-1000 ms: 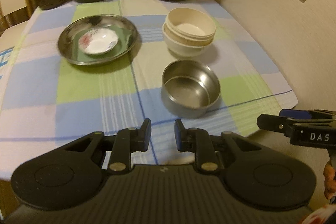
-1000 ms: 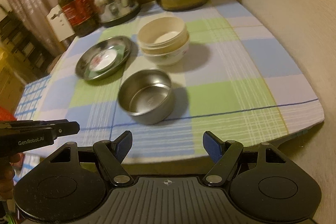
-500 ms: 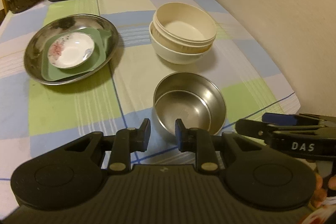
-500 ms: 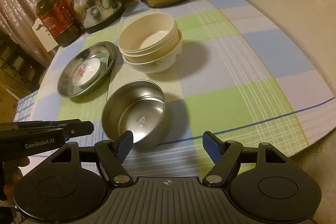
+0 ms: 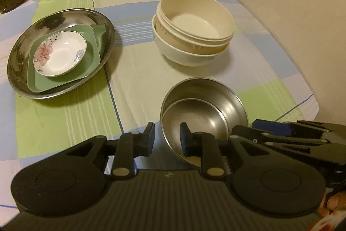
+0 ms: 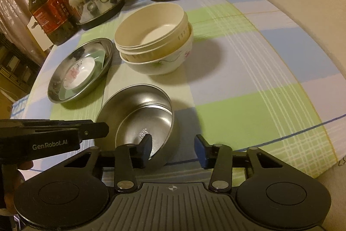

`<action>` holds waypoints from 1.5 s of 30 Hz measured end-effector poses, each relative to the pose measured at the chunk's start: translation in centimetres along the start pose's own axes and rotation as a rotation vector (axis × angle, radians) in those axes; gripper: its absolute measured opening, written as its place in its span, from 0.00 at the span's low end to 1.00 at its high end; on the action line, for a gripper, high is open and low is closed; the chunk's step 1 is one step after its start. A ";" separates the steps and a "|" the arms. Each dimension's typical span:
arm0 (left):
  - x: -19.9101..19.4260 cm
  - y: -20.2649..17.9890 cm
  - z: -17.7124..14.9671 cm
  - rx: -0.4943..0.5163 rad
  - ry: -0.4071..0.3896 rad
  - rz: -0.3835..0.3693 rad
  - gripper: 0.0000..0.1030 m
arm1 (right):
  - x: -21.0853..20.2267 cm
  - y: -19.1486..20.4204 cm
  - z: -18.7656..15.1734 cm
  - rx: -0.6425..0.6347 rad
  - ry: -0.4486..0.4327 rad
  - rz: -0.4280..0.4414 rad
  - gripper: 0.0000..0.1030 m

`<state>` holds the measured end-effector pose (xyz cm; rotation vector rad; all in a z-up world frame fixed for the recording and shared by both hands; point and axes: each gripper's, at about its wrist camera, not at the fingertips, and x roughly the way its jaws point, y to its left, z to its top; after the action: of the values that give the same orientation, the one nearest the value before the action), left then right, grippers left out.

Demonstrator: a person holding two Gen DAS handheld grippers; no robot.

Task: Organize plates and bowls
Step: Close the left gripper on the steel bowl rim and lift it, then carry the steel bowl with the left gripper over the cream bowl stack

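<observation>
The left hand-held gripper (image 5: 166,138) has its jaws parted and straddling the near-left rim of the round stainless-steel bowl (image 5: 203,109), one finger outside the wall and one inside, not yet pinching. The right hand-held gripper (image 6: 173,147) is likewise spread, its left finger dipping inside the same bowl and its right finger outside the wall on the far side of the rim. Taking the rim from two sides would likely let the smooth, slippery metal be lifted level.

Just beyond the steel bowl stands a stack of cream plastic bowls nested in a white floral ceramic bowl (image 5: 192,36), probably where this one belongs. Ahead and to the left sits a shallow round steel plate (image 5: 101,23) holding a square green dish (image 5: 90,64) and a small white floral saucer (image 5: 60,53), already sorted by shape. All rest on the checked blue-and-green tablecloth covering the table (image 5: 64,114).
</observation>
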<state>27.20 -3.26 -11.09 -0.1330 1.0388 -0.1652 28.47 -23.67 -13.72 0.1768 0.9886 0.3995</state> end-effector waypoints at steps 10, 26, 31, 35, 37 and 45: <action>1.0 0.3 0.4 0.004 0.024 -0.006 0.12 | 0.9 0.2 0.3 0.007 -0.012 -0.006 0.19; 0.5 -0.1 0.1 0.045 0.016 -0.007 0.07 | 0.9 0.7 0.5 0.000 -0.003 -0.023 0.10; -0.7 -0.3 0.0 0.046 0.007 -0.008 0.07 | -0.3 1.0 0.8 0.001 -0.006 -0.012 0.10; -2.2 -0.6 0.1 0.051 -0.009 -0.015 0.07 | -1.8 1.2 1.2 -0.004 -0.013 -0.005 0.10; -3.1 -0.8 0.3 0.052 -0.023 -0.021 0.07 | -2.5 1.4 1.5 -0.006 -0.011 -0.004 0.10; -6.0 -1.7 1.8 0.062 -0.076 -0.027 0.07 | -5.5 2.4 3.2 -0.027 -0.025 0.000 0.10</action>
<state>25.70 -3.66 -4.80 -0.0959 0.9552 -0.2148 27.88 -23.60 -6.94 0.1571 0.9579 0.4100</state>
